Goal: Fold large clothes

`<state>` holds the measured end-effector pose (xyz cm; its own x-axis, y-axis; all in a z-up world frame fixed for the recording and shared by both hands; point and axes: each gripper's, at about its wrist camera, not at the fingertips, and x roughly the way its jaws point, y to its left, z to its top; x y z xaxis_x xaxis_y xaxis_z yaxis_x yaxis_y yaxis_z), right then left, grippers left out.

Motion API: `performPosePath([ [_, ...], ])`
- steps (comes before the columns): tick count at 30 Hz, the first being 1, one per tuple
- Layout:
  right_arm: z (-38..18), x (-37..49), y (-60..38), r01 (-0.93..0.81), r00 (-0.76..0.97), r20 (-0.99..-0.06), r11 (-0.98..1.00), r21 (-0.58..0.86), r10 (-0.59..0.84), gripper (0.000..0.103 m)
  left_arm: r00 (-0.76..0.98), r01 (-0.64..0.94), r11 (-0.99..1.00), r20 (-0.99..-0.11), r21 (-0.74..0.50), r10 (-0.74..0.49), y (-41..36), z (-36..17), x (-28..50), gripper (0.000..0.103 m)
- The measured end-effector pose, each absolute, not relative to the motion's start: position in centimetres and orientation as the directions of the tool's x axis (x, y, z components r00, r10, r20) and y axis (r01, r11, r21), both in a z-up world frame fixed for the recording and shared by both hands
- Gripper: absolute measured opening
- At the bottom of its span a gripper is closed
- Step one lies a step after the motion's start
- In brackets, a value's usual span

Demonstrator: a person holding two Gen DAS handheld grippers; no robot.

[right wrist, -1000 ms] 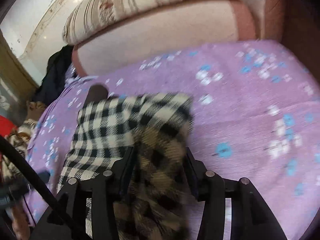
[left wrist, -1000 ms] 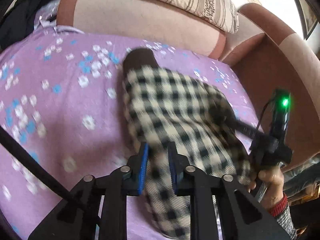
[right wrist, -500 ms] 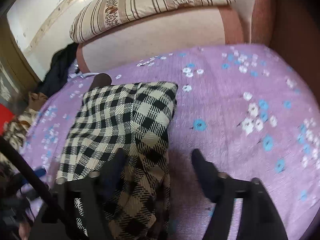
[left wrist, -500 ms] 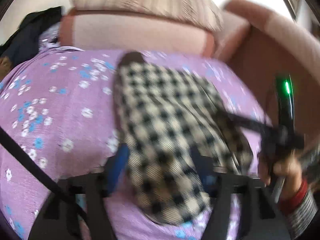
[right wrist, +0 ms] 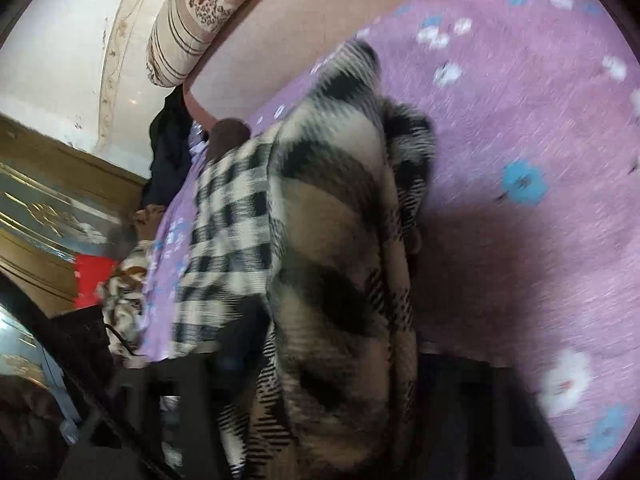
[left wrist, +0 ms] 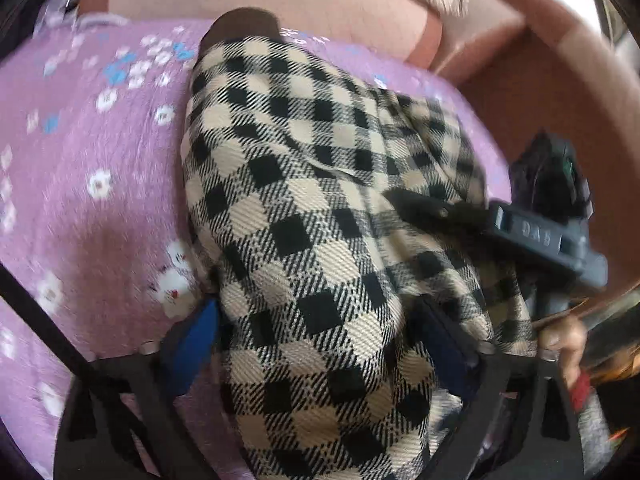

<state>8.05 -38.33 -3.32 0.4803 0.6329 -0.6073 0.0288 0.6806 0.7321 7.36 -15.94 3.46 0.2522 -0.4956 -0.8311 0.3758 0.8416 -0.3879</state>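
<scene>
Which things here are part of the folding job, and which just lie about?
In the job: checked garment, left gripper, right gripper.
Lying about: striped pillow, dark clothing, red item, purple floral sheet.

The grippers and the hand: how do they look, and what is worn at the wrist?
The left gripper has a black frame, blue pads and a black cable. The right gripper is black with a grey block that bears raised letters and a green light on top. The right hand shows a red cuff over a grey knitted sleeve.
</scene>
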Motion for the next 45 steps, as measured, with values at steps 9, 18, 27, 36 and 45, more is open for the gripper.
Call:
performPosePath([
  [9, -0.8, 7.9, -36.6, -0.014, 0.584, -0.457, 0.572, 0.820, 0.671, 0.037, 0.261, 0.396, 0.861, -0.860, -0.319, -0.439, -13.7, 8.0, 11.7, 0.040],
  [18, 0.5, 5.9, -37.9, 0.114, 0.618, -0.638, 0.750, 0.652, 0.460, 0.054, 0.359, 0.201, 0.882, -0.806, -0.426, -0.471, -9.1, 4.6, 6.5, 0.068],
  [27, 7.3, 0.3, -34.7, -0.141, 0.669, -0.497, 0.751, 0.645, 0.552, 0.041, 0.426, 0.133, 0.895, -0.790, -0.426, -0.440, -5.6, 5.0, 0.0, 0.077],
  [36, 2.2, -2.7, -33.5, 0.050, 0.530, -0.791, 0.920, 0.389, 0.306, 0.033, 0.730, 0.077, 0.996, -0.678, -0.042, -0.085, -3.0, 9.8, -6.0, 0.094],
  [45, 6.9, -9.1, -35.5, 0.111, 0.756, -0.627, 0.908, 0.404, 0.187, 0.040, 0.819, 0.049, 0.998, -0.574, 0.035, -0.020, -1.2, 11.2, -8.5, 0.102],
])
